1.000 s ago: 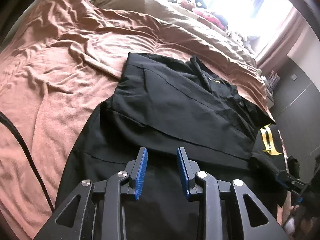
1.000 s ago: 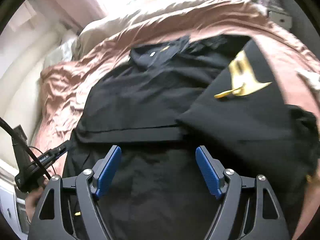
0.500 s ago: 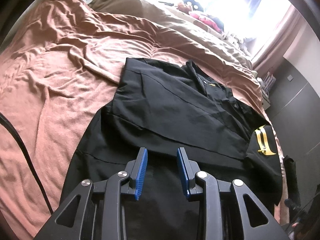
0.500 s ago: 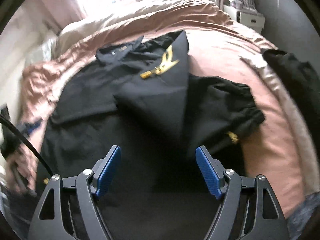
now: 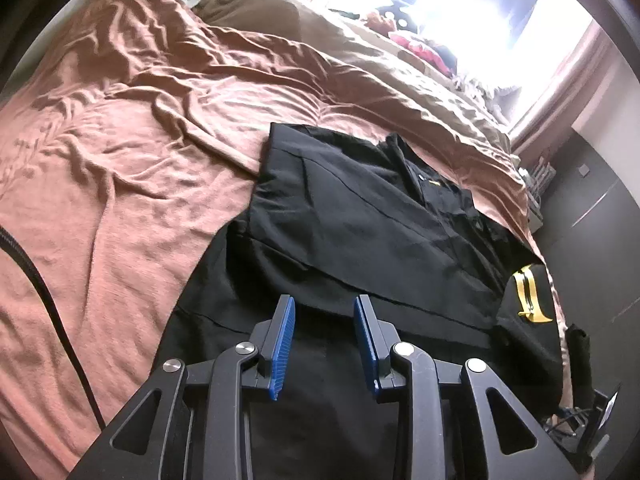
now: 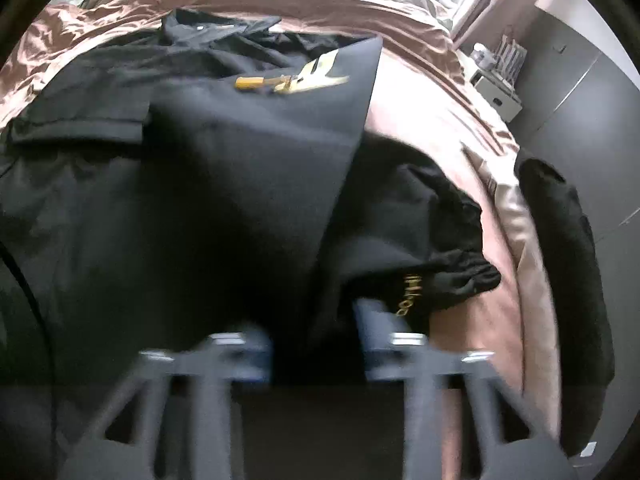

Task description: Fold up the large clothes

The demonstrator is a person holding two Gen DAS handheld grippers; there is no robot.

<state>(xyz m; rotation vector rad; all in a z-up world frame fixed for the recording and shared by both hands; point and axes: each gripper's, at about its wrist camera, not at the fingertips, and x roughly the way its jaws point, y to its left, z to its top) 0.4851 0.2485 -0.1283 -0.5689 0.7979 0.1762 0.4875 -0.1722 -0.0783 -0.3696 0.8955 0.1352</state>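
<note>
A large black jacket (image 5: pixel 360 240) with a yellow emblem (image 5: pixel 530 294) lies spread on the bed, its left sleeve folded in over the body. My left gripper (image 5: pixel 324 312) hovers over the jacket's lower part, jaws apart with a narrow gap and empty. In the right wrist view the jacket (image 6: pixel 200 180) fills the middle, with the emblem (image 6: pixel 296 76) on a folded-in panel and a bunched cuff with yellow lettering (image 6: pixel 440 280) at the right. My right gripper (image 6: pixel 316 344) is blurred and low over the jacket's hem, jaws apart with dark cloth showing between them.
The bed has a rumpled pink-brown sheet (image 5: pixel 120 160) and a beige duvet (image 5: pixel 360 52) toward the bright window. A dark garment (image 6: pixel 560 240) hangs at the bed's right edge. Grey cabinets (image 6: pixel 580 100) and a small box stand to the right. A black cable (image 5: pixel 40 288) crosses the left.
My right gripper has swung right and dropped toward the jacket's hem, its jaws narrowing and blurring. The left gripper has hardly moved.
</note>
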